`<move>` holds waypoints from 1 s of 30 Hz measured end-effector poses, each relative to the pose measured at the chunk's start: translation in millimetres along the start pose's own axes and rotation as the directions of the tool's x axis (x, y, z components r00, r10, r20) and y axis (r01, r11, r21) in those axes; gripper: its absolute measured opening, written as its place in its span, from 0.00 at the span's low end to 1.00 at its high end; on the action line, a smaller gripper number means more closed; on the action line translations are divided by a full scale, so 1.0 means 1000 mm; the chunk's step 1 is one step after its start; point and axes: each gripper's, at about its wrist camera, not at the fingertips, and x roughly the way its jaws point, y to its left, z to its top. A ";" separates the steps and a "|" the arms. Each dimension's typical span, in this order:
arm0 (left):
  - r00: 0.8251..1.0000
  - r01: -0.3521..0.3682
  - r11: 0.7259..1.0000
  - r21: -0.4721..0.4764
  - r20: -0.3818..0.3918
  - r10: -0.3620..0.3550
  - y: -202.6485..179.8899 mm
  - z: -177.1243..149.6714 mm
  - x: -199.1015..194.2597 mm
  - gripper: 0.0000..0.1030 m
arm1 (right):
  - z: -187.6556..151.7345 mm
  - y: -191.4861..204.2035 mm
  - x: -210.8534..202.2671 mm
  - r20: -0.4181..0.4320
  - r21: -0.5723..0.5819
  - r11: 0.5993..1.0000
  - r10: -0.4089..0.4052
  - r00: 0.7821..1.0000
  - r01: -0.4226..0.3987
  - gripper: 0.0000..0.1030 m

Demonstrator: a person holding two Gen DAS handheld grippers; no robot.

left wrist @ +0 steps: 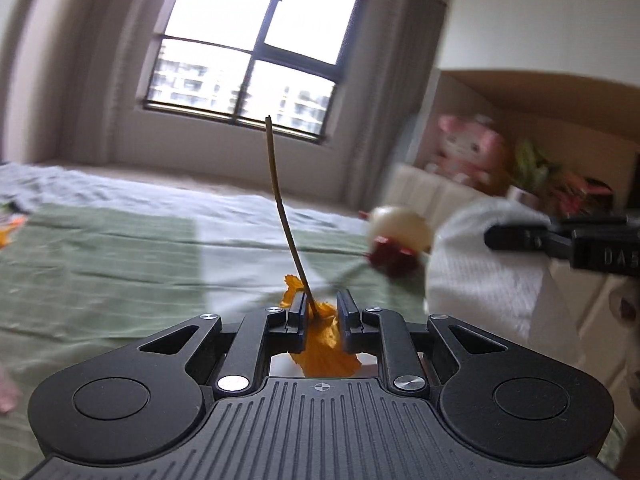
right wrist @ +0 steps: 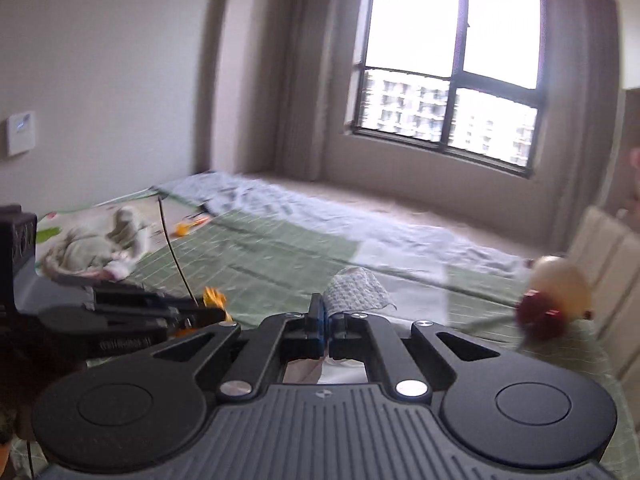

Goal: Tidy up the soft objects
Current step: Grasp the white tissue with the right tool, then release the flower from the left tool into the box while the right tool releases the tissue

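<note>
The left gripper's (left wrist: 322,312) fingers pinch a limp orange fabric flower (left wrist: 320,344) near its thin, springy stem; the right gripper's (right wrist: 328,330) fingers clamp a white patterned cloth (right wrist: 356,288) at its edge. Both are light and floppy, above the green checked bed (left wrist: 100,260), with a cream-and-red soft toy (left wrist: 396,240) at two o'clock.

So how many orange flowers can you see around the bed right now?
2. One orange flower is between the left gripper's fingers, its stem sticking up. A second orange flower lies at the bed's far left corner. Others may be hidden.
</note>
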 end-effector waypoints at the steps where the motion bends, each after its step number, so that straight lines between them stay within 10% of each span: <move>1: 0.999 0.028 1.000 0.008 -0.016 -0.028 -0.017 -0.002 0.011 0.18 | -0.003 -0.016 -0.007 0.005 0.018 1.000 -0.019 1.000 0.019 0.02; 13: 0.956 0.211 0.971 0.115 -0.232 -0.181 -0.136 -0.060 0.115 0.18 | -0.072 -0.128 -0.007 -0.052 0.212 0.974 -0.073 0.996 0.082 0.02; 19: 0.872 0.293 0.956 -0.007 -0.408 -0.271 -0.115 -0.117 0.187 0.24 | -0.104 -0.139 0.046 -0.096 0.286 0.957 -0.012 0.995 0.039 0.02; 23: 0.887 0.153 0.967 0.202 -0.461 -0.044 -0.101 -0.151 0.213 0.24 | -0.134 -0.141 0.086 -0.153 0.333 0.943 0.043 0.987 0.010 0.02; 30: 0.897 0.179 0.979 0.093 -0.424 -0.124 -0.049 -0.146 0.200 0.24 | -0.197 -0.127 0.157 -0.287 0.476 0.878 0.218 0.933 -0.059 0.02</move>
